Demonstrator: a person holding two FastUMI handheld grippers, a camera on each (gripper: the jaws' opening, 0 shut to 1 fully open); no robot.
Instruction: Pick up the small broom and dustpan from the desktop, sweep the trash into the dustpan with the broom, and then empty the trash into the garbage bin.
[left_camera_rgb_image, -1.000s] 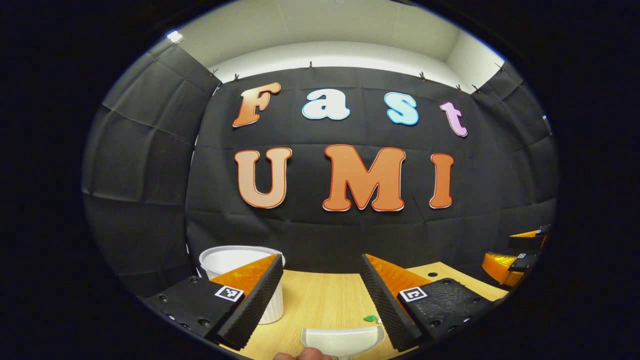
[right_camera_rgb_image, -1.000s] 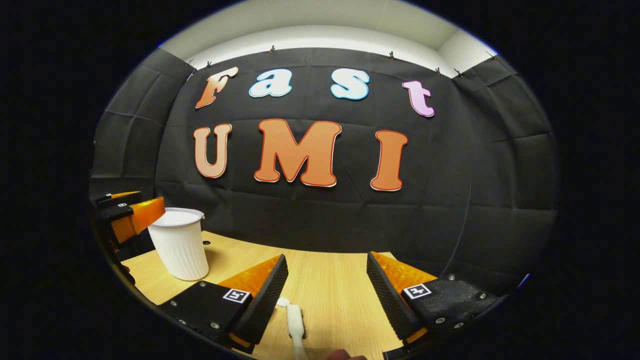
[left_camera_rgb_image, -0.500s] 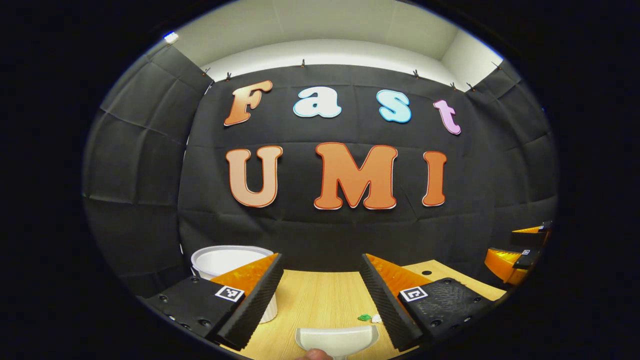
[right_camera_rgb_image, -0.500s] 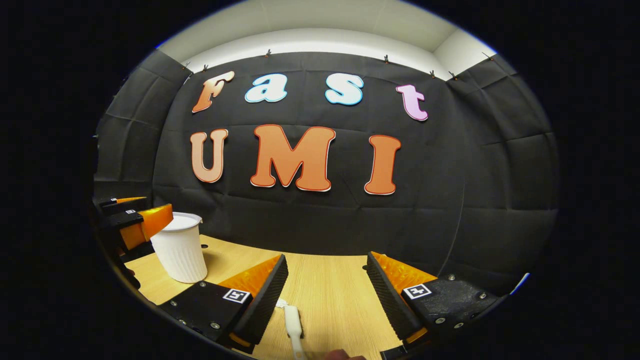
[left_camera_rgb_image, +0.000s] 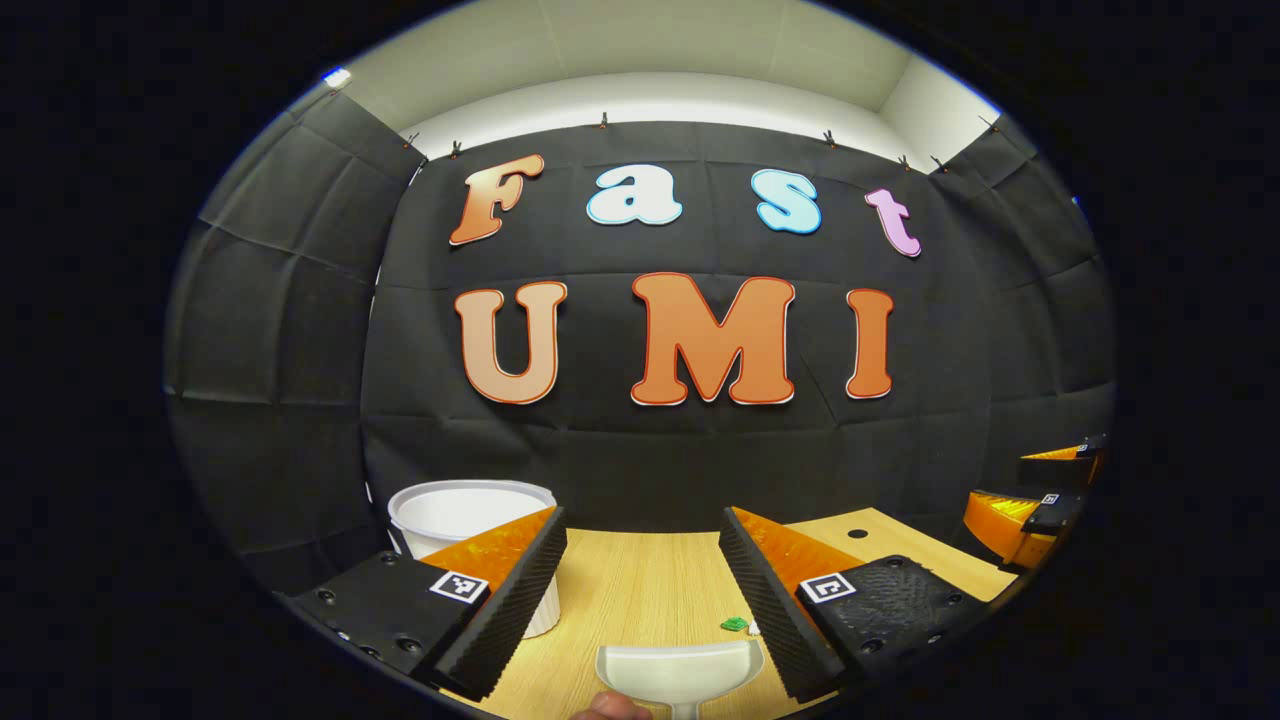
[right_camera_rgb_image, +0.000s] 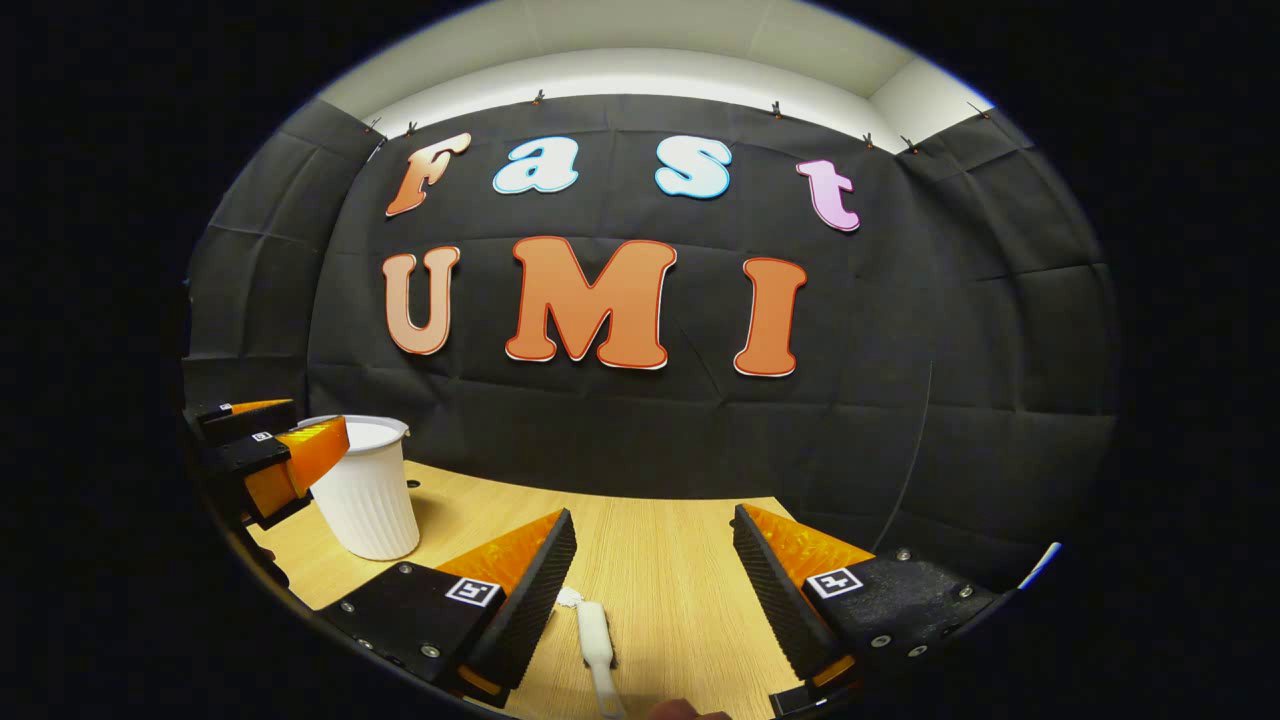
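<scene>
In the left gripper view a white dustpan (left_camera_rgb_image: 680, 672) lies on the wooden desk just below and between my left gripper's (left_camera_rgb_image: 642, 600) spread fingers, open and empty. Small green trash (left_camera_rgb_image: 736, 624) lies beside its right finger. The white ribbed garbage bin (left_camera_rgb_image: 468, 512) stands behind the left finger. In the right gripper view a small white broom (right_camera_rgb_image: 594, 638) lies on the desk low between my right gripper's (right_camera_rgb_image: 654, 600) open, empty fingers. The bin (right_camera_rgb_image: 362, 488) stands far left there, with the left gripper (right_camera_rgb_image: 272, 462) in front of it.
The wooden desk (right_camera_rgb_image: 660, 560) runs back to the black cloth wall. A small hole (left_camera_rgb_image: 856, 533) marks the desk's far right part in the left gripper view, where the right gripper (left_camera_rgb_image: 1040, 500) hangs at the right edge. A fingertip (left_camera_rgb_image: 610, 708) shows at the bottom.
Both views shifted slightly as the hands wobbled. The dustpan and the broom stay low between the open fingers; nothing was taken hold of.
</scene>
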